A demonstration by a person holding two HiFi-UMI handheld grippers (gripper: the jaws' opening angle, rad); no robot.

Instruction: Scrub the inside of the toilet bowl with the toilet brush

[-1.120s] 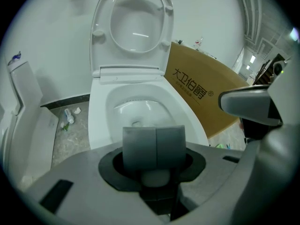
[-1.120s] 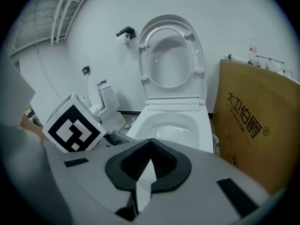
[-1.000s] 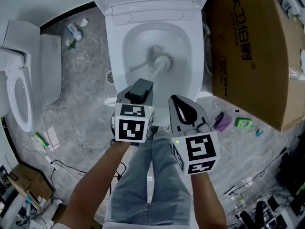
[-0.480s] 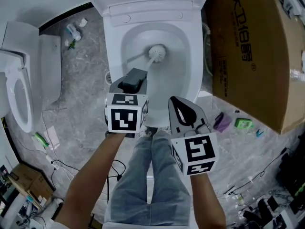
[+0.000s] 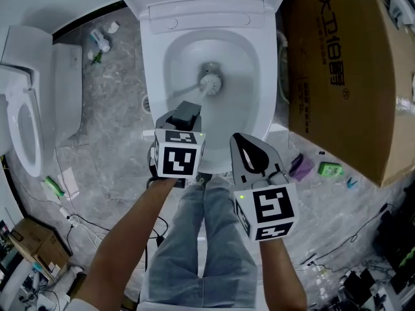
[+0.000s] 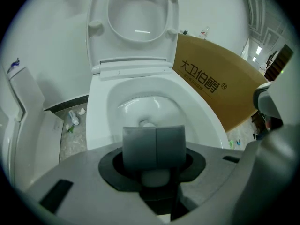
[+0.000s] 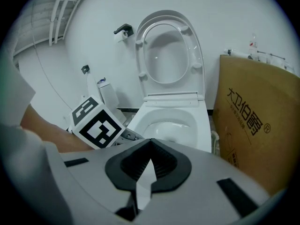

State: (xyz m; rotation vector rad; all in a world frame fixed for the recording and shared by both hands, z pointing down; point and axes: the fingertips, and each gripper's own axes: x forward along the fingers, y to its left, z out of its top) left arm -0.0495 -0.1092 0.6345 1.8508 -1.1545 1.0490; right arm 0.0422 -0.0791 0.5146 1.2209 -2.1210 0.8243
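Note:
The white toilet bowl [image 5: 249, 57] stands open with its seat and lid [image 6: 136, 18] raised. A white toilet brush head [image 5: 209, 81] rests at the bowl's bottom, near the drain. Its handle runs down-left to my left gripper [image 5: 186, 113], which is shut on the handle above the bowl's front rim. In the left gripper view the grey pads [image 6: 140, 144] are closed together and the brush head [image 6: 148, 123] peeks out beyond them. My right gripper [image 5: 241, 137] is shut and holds nothing, hanging just in front of the bowl's front right edge [image 7: 197, 125].
A large cardboard box [image 5: 350, 76] stands close against the toilet's right side. A second toilet [image 5: 26, 128] sits at the left. Small litter lies on the grey floor: a bottle [image 5: 100, 41], a purple item [image 5: 301, 166] and a green one [image 5: 329, 169]. The person's jeans-clad legs [image 5: 201, 238] are below.
The brush head went from the bowl's lower middle up toward the back, then came down to the drain. My left gripper shifted left, then back right. The right gripper stayed put.

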